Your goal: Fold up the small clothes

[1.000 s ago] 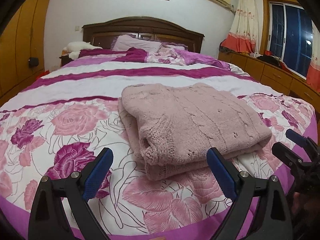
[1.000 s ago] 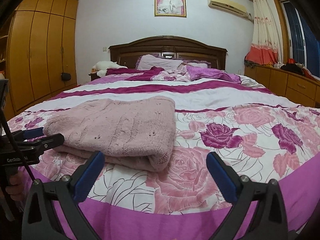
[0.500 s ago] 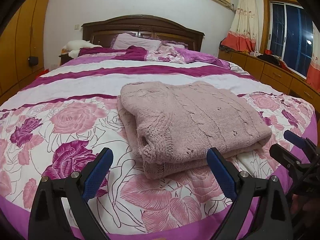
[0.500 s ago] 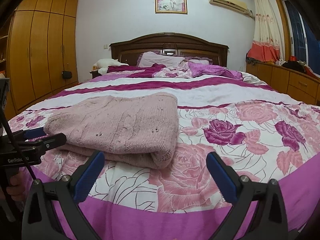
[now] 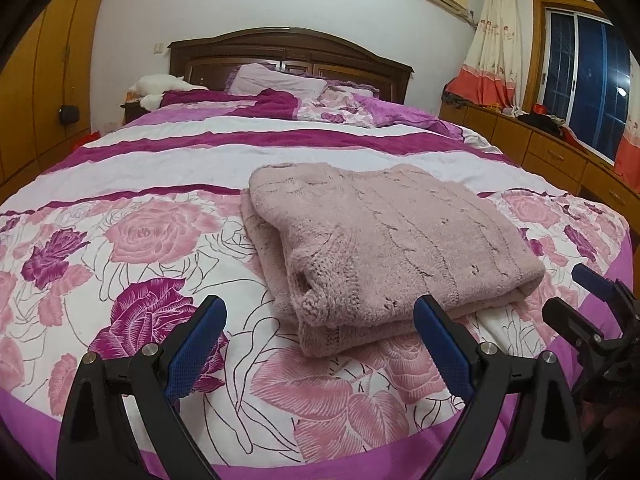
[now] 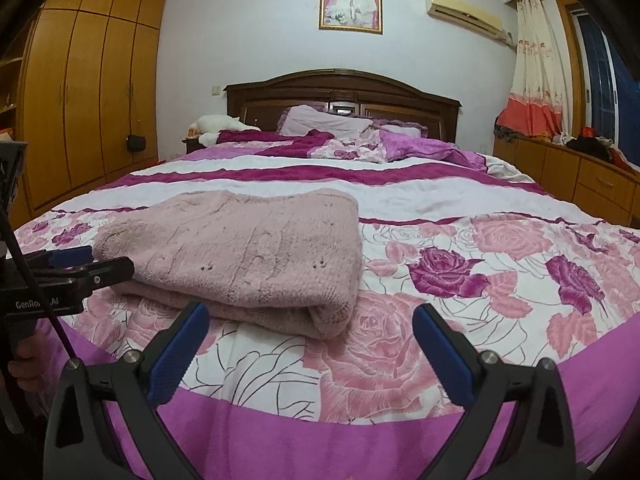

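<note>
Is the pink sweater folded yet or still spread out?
Folded: the pink sweater lies as a compact stacked rectangle on the bed, layered edges showing at its near side.

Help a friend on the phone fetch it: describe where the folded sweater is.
Start at the big bed with the rose-print cover. Near its foot end lies a folded sweater, dusty pink cable knit. It is the only plain, fuzzy bundle there; everything around it is flat printed fabric.

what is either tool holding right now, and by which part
Nothing is held. The left tool and right tool are both open and short of the folded pink sweater, which lies free on the bed.
</note>
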Demonstrator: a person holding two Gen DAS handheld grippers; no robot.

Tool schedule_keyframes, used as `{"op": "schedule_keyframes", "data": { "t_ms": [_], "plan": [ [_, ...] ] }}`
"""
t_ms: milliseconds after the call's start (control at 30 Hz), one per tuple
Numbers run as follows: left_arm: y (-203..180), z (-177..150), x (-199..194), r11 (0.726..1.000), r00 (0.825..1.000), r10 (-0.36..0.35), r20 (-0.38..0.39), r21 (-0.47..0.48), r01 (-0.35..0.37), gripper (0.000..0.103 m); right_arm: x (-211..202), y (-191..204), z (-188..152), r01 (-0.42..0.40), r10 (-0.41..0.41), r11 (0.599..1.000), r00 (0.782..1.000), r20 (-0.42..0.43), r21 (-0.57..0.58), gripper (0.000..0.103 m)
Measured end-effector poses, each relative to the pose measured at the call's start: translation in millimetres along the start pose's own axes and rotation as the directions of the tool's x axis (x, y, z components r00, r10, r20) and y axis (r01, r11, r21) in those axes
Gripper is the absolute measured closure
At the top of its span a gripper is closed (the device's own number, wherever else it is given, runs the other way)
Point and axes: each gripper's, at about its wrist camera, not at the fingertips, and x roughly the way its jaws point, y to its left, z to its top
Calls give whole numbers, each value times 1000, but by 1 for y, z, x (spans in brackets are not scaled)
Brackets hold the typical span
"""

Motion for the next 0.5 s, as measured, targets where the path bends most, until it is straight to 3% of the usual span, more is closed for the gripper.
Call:
{"op": "schedule_keyframes", "data": {
  "t_ms": [500],
  "plan": [
    [1,-1,2,1000,1000,1,-10,-13,-1,27,-2,0,1,12,-12,1000,1000,3,2,0]
  ]
}}
